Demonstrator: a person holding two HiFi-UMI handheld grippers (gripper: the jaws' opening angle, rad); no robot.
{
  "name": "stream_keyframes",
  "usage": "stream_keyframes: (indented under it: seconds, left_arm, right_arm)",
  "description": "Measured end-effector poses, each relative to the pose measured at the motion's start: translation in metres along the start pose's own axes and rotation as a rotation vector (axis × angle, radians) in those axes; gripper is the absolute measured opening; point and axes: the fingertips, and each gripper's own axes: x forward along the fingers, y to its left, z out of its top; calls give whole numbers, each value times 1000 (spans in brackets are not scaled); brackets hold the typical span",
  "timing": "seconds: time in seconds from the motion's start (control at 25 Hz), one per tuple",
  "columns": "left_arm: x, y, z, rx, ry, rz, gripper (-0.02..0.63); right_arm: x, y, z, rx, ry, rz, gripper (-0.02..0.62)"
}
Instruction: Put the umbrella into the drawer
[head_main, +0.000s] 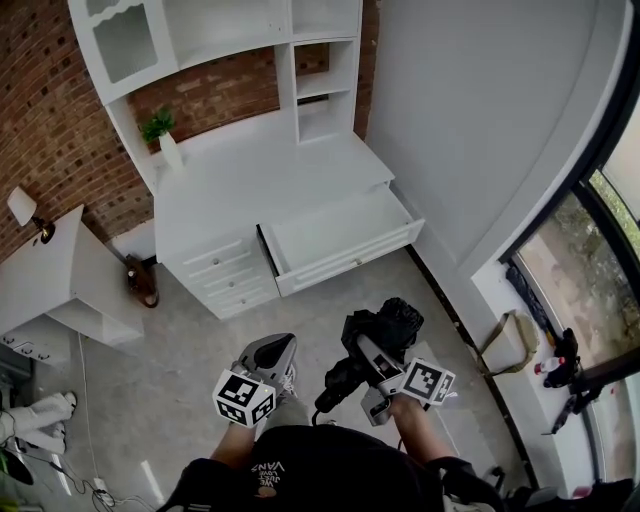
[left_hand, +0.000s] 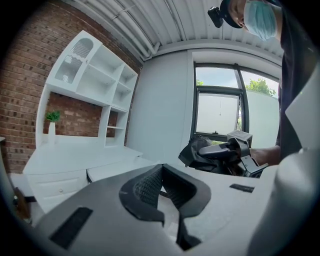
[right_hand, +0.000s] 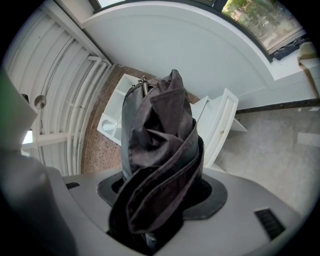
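The right gripper (right_hand: 159, 202) was clamped on the folded umbrella (right_hand: 161, 131) for transfer to the open drawer (head_main: 338, 232), so the left gripper (left_hand: 161, 189), jaws together and empty, was held aside.

A plant (head_main: 157, 125) in a white vase stands on the desktop (head_main: 250, 185) under white shelves (head_main: 312, 60), against a brick wall (head_main: 50, 140); a lamp (head_main: 25, 208) stands by a low table (head_main: 55, 270) at left; a tan bag (head_main: 505, 335) lies near the window (head_main: 585, 235).
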Motion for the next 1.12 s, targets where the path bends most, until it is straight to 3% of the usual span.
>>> stream_keyframes:
  seconds: [1.12]
  left_arm:
    - [146,237,63,34,47,-259,6]
  right_arm:
    - [219,-5,102,97,-283,-128,255]
